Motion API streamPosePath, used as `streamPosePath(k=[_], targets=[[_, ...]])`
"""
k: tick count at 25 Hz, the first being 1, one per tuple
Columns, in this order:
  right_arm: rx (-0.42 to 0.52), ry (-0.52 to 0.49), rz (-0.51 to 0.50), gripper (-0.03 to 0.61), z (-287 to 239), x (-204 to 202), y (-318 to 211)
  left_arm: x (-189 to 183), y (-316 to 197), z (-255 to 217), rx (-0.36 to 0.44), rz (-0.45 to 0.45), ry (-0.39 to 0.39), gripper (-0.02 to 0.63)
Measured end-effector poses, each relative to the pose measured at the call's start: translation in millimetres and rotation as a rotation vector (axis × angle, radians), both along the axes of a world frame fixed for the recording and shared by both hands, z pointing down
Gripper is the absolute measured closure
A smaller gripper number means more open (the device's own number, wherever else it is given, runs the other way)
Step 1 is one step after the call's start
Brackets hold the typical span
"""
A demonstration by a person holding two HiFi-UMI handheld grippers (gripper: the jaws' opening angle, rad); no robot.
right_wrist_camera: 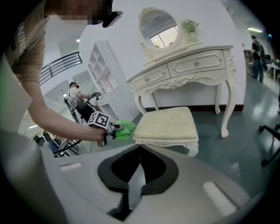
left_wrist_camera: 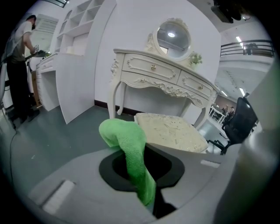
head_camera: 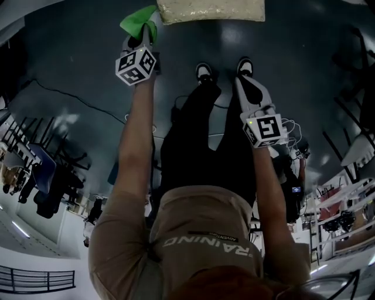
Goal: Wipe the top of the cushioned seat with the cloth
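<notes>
The cushioned seat (head_camera: 211, 10) is a cream stool with carved white legs, at the top edge of the head view. My left gripper (head_camera: 144, 34) is shut on a green cloth (head_camera: 138, 20), held just left of the seat's near corner, above the floor. In the left gripper view the cloth (left_wrist_camera: 124, 138) hangs folded out of the jaws, with the seat (left_wrist_camera: 171, 131) just beyond on the right. My right gripper (head_camera: 242, 82) hangs lower, over the floor, shut and empty. The right gripper view shows the seat (right_wrist_camera: 166, 124) ahead and the left gripper (right_wrist_camera: 109, 131) with the cloth (right_wrist_camera: 125, 130) at its left edge.
A white dressing table (left_wrist_camera: 162, 74) with an oval mirror (left_wrist_camera: 173, 35) stands behind the stool. White shelving (left_wrist_camera: 74, 52) and a standing person (left_wrist_camera: 17, 65) are on the left, a black office chair (left_wrist_camera: 240, 120) on the right. My own shoes (head_camera: 203, 71) stand before the stool.
</notes>
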State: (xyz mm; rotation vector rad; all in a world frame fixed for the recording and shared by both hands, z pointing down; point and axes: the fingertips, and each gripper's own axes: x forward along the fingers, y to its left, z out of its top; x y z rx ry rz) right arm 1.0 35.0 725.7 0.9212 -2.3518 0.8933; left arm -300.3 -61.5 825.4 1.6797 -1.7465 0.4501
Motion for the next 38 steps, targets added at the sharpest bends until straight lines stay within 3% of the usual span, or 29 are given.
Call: streamPosePath(k=[9, 15, 31, 38], targets=[[-0.055, -0.004, 0.086, 0.577, 27.8, 79.3, -5.1, 95.8, -45.6, 32.8, -0.013, 0.095, 0.02, 0.568], [-0.082, -0.018, 0.092, 0.577, 35.0, 130.9, -10.2, 166.9, -56.7, 33.7, -0.039, 0.137, 0.01, 0.567], [-0.037, -0.027, 0.147, 0.577, 35.3, 298.8, -49.5, 381.1, -96.2, 39.2, -0.054, 0.199, 0.079, 0.568], [-0.048, -0.022, 0.17, 0.577, 44.9, 357.9, -53.5, 469.4, -102.9, 36.0, -0.059, 0.294, 0.117, 0.568]])
